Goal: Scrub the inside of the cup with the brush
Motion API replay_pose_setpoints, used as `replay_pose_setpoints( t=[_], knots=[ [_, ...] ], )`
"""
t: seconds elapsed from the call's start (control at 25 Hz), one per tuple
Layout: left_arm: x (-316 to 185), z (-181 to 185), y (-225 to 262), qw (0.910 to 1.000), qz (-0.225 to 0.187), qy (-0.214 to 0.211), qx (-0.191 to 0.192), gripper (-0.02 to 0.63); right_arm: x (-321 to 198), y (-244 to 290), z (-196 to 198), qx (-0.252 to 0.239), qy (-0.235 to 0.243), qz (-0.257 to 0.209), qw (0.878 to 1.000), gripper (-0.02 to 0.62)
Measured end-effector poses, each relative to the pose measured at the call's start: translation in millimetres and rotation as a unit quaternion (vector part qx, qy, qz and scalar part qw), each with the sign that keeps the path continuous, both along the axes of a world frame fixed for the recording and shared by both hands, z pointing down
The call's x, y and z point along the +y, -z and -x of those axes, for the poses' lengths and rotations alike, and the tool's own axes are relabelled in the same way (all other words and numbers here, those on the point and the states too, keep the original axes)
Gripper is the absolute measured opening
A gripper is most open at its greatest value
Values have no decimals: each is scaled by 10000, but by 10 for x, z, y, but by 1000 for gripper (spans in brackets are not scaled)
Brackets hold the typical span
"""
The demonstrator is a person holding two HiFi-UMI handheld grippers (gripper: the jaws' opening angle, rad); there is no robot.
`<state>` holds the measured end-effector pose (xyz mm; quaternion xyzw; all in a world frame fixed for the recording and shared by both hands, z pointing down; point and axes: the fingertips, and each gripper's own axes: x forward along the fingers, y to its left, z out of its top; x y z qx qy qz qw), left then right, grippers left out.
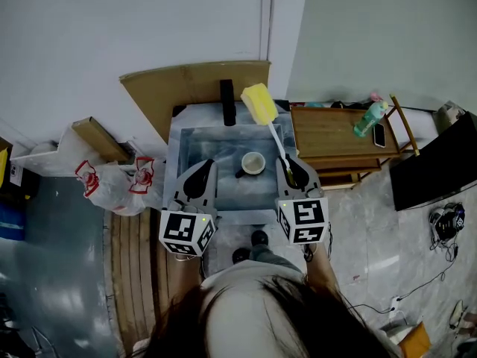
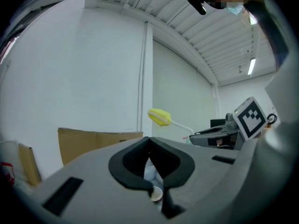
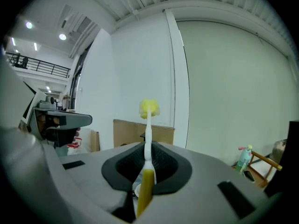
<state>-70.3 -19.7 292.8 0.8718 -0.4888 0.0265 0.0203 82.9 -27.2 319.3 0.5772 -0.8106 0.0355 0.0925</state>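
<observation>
1. Overhead, a grey sink (image 1: 185,149) sits mid-scene; every place below is taken from it.
2. Cup (image 1: 253,162): white, upright, mouth up, standing on the sink floor, toward the right half.
3. Right gripper (image 1: 289,171): over the sink's near right corner. Its jaws are clamped on the brush (image 1: 273,131), and its own view shows the yellow lower handle pinched between the pads.
4. The white stem of the brush runs away from that gripper. The yellow sponge head is in the air above the sink's back rim, well apart from the cup and not inside it.
5. Left gripper (image 1: 200,179): over the sink's near left edge, jaws pressed together with nothing between them. Its own view glimpses the cup through the gap under the pads.
6. The cup lies between the two grippers, a little farther into the sink than either.
7. Behind the sink: a cardboard sheet (image 1: 186,84) against the wall, and a black post (image 1: 227,101) at the back rim.
8. Right of the sink: a wooden table (image 1: 328,133) with a green bottle (image 1: 369,119) on it.
9. Left of the sink: a plastic bag (image 1: 119,185) with red print.
</observation>
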Motion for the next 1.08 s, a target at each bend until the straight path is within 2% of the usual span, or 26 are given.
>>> replay_pose_setpoints(
  t=[0.76,1.08],
  knots=[
    [317,207,110,9993,-108,-180,324,9,359,165,101,158,-263,-114,9995,51],
    [325,123,192,9989,-189,-265,327,9,369,214,109,182,-209,-145,9995,51]
  ],
)
